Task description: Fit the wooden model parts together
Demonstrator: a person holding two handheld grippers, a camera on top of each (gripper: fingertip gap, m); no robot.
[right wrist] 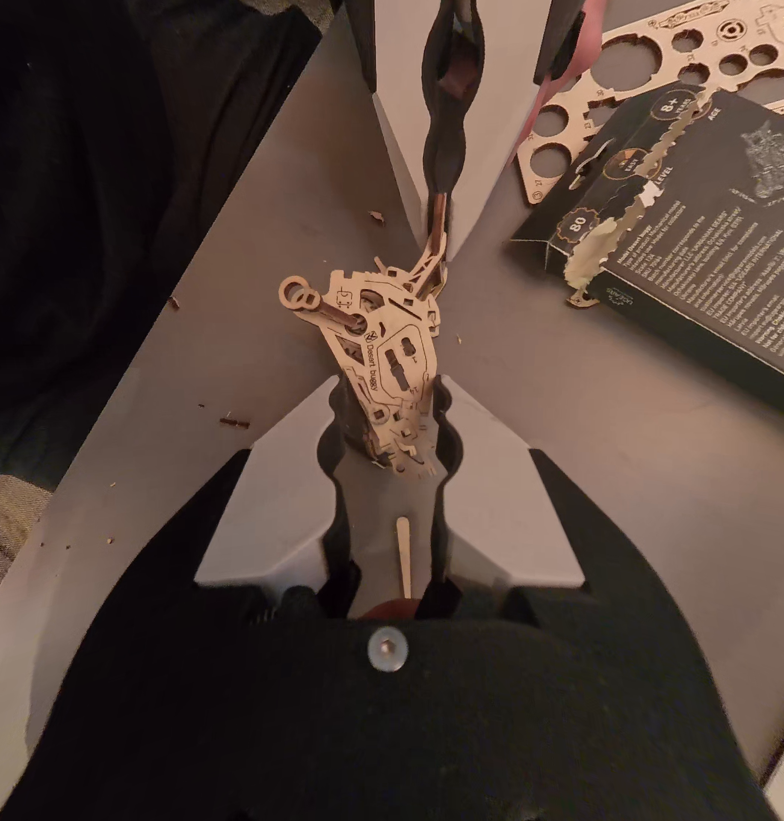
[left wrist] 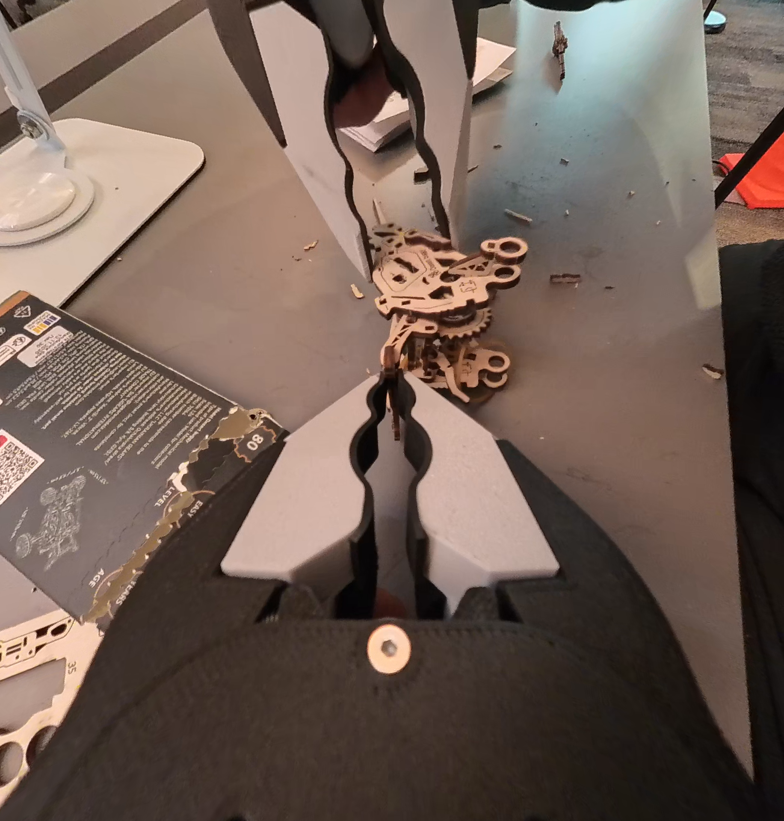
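The wooden buggy model (left wrist: 443,306) is the landmark, held just above the grey table (left wrist: 230,284) between two opposed grippers. To its left lie the white lamp base (left wrist: 83,177), a dark printed kit box (left wrist: 88,448) with a torn flap and a code patch, and a punched-out plywood sheet (left wrist: 12,693) nearest the camera. The left gripper (left wrist: 392,377) points forward and slightly down at the model, its jaws pinched nearly together on a thin wooden strut (left wrist: 394,355) at the model's near end. The right gripper (right wrist: 390,382) faces it from the far side, jaws narrowly apart and clamped on the model's body (right wrist: 394,355), which bears printed lettering. Wood chips (left wrist: 564,279) lie on the table to the model's right.
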